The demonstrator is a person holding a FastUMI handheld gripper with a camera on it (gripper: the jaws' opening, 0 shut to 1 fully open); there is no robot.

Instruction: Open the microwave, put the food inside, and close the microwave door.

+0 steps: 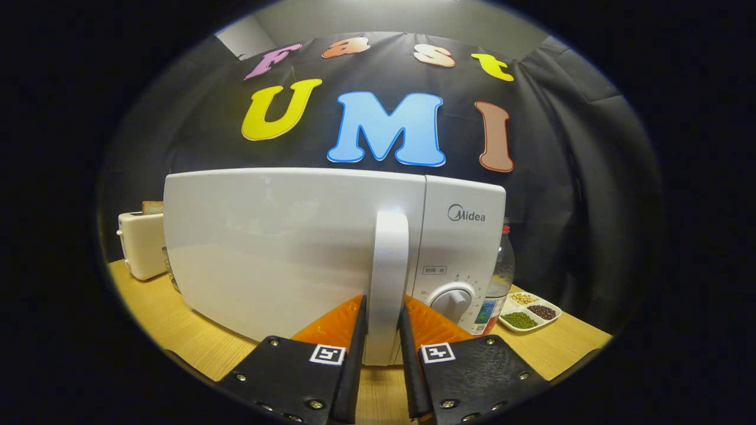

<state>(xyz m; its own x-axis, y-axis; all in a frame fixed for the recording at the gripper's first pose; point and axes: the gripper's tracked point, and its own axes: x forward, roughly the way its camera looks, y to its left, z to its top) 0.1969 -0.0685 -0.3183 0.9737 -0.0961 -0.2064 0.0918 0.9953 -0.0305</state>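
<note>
Gripper view, looking straight at a white microwave (277,248) standing on a wooden counter (177,330). Door flat against the body, filling the front from the left edge to the control panel (463,248). Tall white door handle (387,277) upright just left of that panel, lower part caught between the two fingers. Tool (383,342) narrowed onto the handle, one finger (354,336) pressed against each side. Round white dial (452,301) on the panel, just beyond the right finger. Cream toaster (140,245) left of the microwave, a slice of bread (152,207) sticking out of its top. Clear plastic bottle (502,271) with a red cap right of the microwave, partly hidden by its side. Divided white dish (527,313) near the bottle, holding green, dark red and pale beans in separate compartments.
</note>
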